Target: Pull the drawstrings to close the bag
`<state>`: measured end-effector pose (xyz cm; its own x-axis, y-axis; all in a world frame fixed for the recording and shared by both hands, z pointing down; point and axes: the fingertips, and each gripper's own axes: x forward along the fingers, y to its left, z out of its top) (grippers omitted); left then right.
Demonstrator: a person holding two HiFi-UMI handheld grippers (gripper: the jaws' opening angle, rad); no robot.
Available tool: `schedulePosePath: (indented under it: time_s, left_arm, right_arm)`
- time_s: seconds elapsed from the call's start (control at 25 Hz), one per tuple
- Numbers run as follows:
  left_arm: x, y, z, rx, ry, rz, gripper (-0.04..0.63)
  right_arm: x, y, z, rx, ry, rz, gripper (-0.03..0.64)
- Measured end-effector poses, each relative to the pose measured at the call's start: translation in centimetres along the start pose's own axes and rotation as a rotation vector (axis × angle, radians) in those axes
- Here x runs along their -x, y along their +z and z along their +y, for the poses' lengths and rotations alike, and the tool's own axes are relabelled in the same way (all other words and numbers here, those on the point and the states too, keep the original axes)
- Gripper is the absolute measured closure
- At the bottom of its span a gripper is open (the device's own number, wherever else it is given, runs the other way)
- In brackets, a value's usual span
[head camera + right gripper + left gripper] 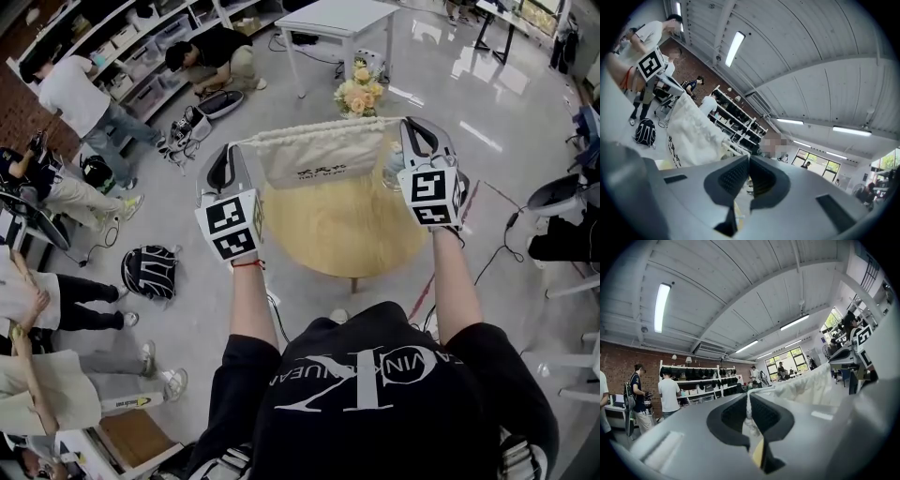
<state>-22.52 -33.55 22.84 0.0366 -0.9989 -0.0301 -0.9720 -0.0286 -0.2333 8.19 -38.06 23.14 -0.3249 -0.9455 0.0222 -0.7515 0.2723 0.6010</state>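
Note:
A cream drawstring bag [319, 157] with dark print hangs stretched between my two grippers above a round wooden table [347, 234]. My left gripper [232, 152] is shut on the white drawstring [748, 405] at the bag's left end. In the left gripper view the cord runs from between the pads up to the gathered bag [806, 385]. My right gripper [412, 127] holds the bag's right end. In the right gripper view its jaws [749, 159] are shut on the drawstring [733, 149], which leads from the bag [691, 131]. The bag's top edge is pulled taut and puckered.
A vase of flowers [359, 94] stands at the table's far edge. Behind it is a white table [337, 23]. Several people stand or crouch by shelves at the left, and a backpack [150, 272] lies on the floor there.

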Motion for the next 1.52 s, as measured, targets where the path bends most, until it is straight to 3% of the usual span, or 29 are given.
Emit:
schedulePosePath:
  time_s: [0.24, 0.44, 0.68, 0.96, 1.52]
  left_arm:
    - [0.0, -0.4, 0.7, 0.010, 0.019, 0.018, 0.574]
    - [0.0, -1.0, 1.0, 0.008, 0.024, 0.036, 0.574]
    - [-0.3, -2.9, 2.3, -0.172, 0.072, 0.128, 0.575]
    - [-0.3, -2.9, 3.1, -0.283, 0.087, 0.156, 0.578]
    - [-0.3, -3.7, 5.7, -0.248, 0.070, 0.175, 0.580]
  right_arm:
    - [0.0, -0.6, -0.8, -0.004, -0.034, 0.020, 0.597]
    - [0.2, -1.4, -1.5, 0.085, -0.080, 0.058, 0.597]
    - [-0.2, -2.5, -2.2, 0.295, -0.111, 0.129, 0.598]
    - [-0.1, -3.7, -3.7, 0.343, -0.132, 0.168, 0.600]
    - [0.3, -6.2, -6.8, 0.361, -0.151, 0.219, 0.600]
